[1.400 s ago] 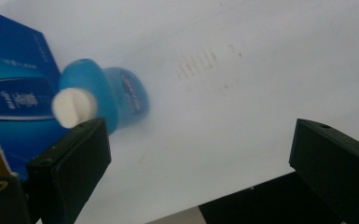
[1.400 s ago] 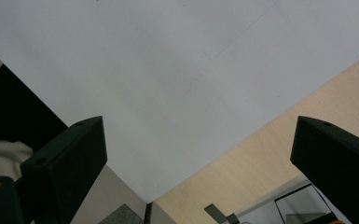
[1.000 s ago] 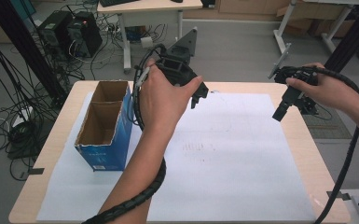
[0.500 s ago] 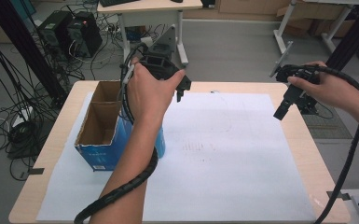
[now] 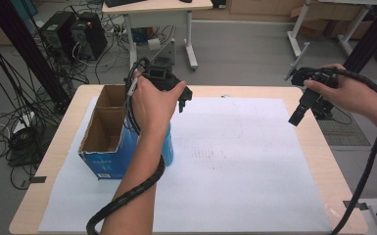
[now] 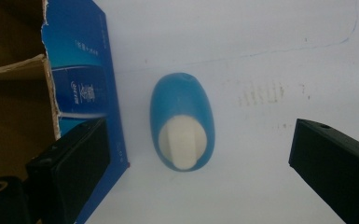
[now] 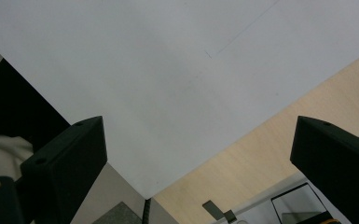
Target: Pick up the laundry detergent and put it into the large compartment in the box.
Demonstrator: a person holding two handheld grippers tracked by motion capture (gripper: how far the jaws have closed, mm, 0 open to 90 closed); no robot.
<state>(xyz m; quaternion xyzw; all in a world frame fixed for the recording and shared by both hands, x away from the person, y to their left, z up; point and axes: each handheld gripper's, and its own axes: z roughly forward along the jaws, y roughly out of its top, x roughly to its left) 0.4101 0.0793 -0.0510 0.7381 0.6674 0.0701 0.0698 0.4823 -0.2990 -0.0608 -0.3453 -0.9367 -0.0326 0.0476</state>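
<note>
A blue bottle (image 6: 182, 100) with a white cap (image 6: 182, 140) stands on the white paper, seen from above in the left gripper view, just right of an open cardboard box (image 6: 86, 88) with blue sides. My left gripper (image 6: 198, 128) hangs over the bottle, open wide, its jaws apart from it on either side. In the high view the left gripper (image 5: 184, 99) is above the box's (image 5: 103, 128) right side, and the forearm hides most of the bottle (image 5: 169, 147). My right gripper (image 5: 301, 108) is open in the air over the table's right edge, holding nothing.
A large white paper sheet (image 5: 245, 166) with faint pencil marks covers the wooden table (image 5: 323, 156). Beyond the far edge stand another desk (image 5: 156, 7), computer towers (image 5: 71, 34) and floor cables. The right gripper view (image 7: 196, 126) looks down on the paper's corner and table edge.
My left gripper has moved left and slightly back, from mid-table toward the box, and now hangs over the bottle. The right gripper has stayed in place.
</note>
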